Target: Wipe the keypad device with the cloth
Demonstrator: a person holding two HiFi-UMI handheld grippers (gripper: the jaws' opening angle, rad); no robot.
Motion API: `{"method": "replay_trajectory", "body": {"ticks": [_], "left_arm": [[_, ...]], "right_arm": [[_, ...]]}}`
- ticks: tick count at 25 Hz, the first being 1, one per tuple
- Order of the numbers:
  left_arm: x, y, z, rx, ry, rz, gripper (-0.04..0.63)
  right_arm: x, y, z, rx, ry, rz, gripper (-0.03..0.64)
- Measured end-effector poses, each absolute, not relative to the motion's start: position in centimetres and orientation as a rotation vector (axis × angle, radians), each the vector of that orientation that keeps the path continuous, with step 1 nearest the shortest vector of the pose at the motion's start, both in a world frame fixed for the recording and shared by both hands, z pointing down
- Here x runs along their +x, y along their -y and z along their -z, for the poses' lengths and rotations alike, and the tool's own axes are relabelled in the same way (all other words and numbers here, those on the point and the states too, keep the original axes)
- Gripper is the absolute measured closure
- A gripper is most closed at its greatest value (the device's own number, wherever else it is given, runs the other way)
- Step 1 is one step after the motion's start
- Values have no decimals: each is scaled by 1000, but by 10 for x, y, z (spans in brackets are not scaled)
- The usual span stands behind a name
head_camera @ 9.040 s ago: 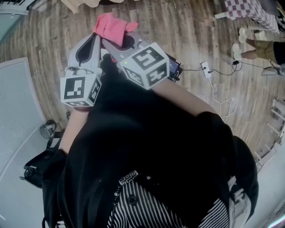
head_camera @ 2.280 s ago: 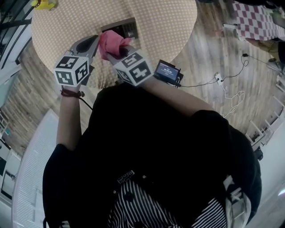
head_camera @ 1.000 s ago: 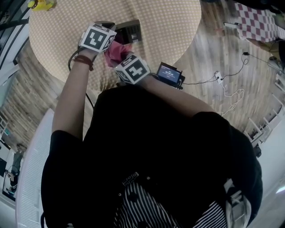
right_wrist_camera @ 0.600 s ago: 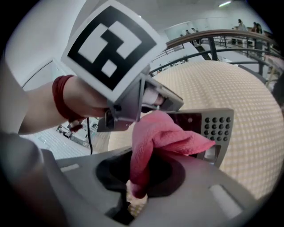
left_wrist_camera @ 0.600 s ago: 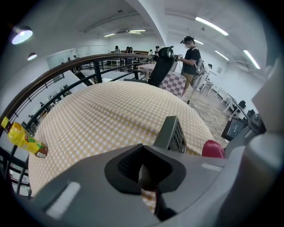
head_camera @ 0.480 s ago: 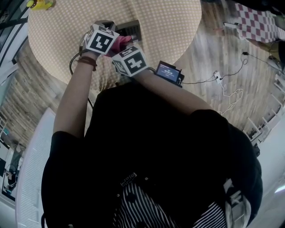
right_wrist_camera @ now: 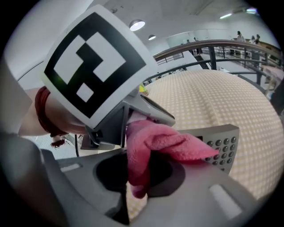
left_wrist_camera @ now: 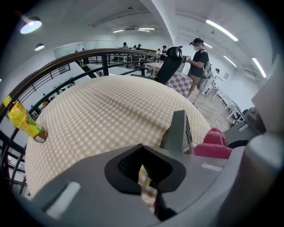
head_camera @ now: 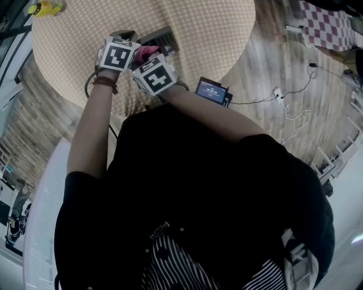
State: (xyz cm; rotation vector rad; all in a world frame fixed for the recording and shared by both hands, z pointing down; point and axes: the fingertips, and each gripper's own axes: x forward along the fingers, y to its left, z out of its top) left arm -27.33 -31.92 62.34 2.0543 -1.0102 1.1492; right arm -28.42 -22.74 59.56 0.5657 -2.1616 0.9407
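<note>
Grey keypad device (head_camera: 160, 38) sits on the yellow-checked round table (head_camera: 215, 28), at twelve o'clock from the right gripper (right_wrist_camera: 131, 191), which is clenched on a pink terry cloth (right_wrist_camera: 155, 142). The left gripper (left_wrist_camera: 150, 196) is pinched together on nothing.

A round table (head_camera: 215, 34) under a beige-and-white checked cloth stands on a wood-plank floor (head_camera: 272, 56). A yellow packet (left_wrist_camera: 24, 122) sits near the table's edge. Beyond the table, a dark metal railing (left_wrist_camera: 66, 66) with a wooden top rail curves around it. To the right, a white power strip (head_camera: 277, 93) and a loose white cable (head_camera: 298, 122) lie on the floor. A red-and-white checked cloth (head_camera: 332, 22) covers another table nearby. The white ceiling (left_wrist_camera: 146, 13) carries long strip lights (left_wrist_camera: 222, 30) and a round lamp (left_wrist_camera: 30, 25). Far off, a person (left_wrist_camera: 199, 55) stands beside a black chair (left_wrist_camera: 173, 64).
</note>
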Motion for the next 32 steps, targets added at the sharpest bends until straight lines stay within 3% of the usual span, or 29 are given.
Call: {"method": "replay_trajectory", "body": {"ticks": [22, 32], "left_arm": [[-262, 326, -627, 2106, 1031, -1367, 592], [-255, 322, -628, 2136, 995, -1425, 592]], "right_arm": [[-248, 182, -662, 500, 1956, -1095, 552], [-271, 225, -605, 586, 2185, -1016, 552]]}}
